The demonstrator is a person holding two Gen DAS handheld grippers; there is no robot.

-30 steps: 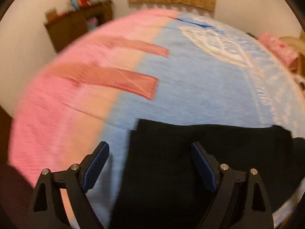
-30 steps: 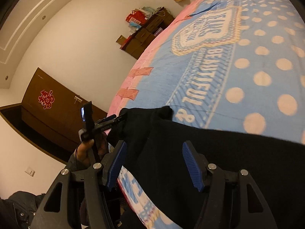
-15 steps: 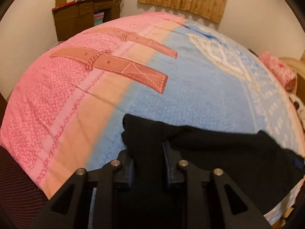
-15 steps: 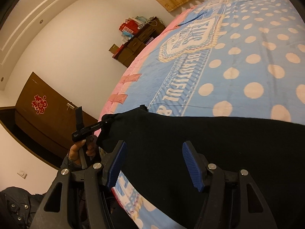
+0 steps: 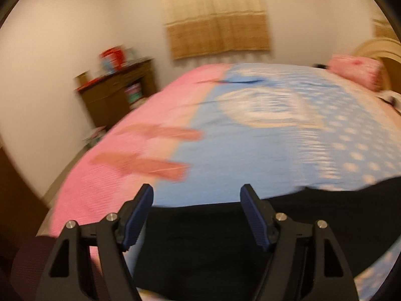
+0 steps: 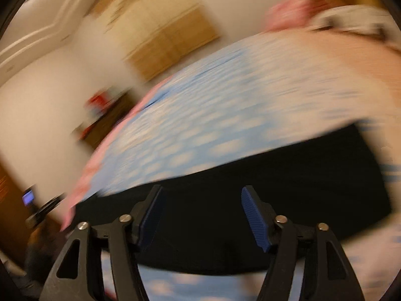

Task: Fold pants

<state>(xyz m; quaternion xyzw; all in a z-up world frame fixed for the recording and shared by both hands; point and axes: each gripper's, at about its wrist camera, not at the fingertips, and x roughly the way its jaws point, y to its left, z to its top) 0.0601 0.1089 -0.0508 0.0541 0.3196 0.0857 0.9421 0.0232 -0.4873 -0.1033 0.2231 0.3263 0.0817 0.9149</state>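
The black pants (image 5: 225, 233) lie flat near the front edge of the bed with its pink and blue cover (image 5: 250, 150). My left gripper (image 5: 196, 215) is open and empty, above the pants' left end. In the right wrist view the pants (image 6: 250, 180) stretch as a dark band across the cover (image 6: 213, 115). My right gripper (image 6: 203, 215) is open and empty just above them. Both views are blurred by motion.
A brown wooden cabinet (image 5: 117, 92) with red boxes on top stands by the far left wall. A tan curtain (image 5: 215, 25) hangs on the back wall. A pink pillow (image 5: 356, 70) lies at the far right by the headboard.
My left gripper, shut on the pants' corner half a second ago, has opened and let go. Both grippers have swung up and now look farther across the bed.
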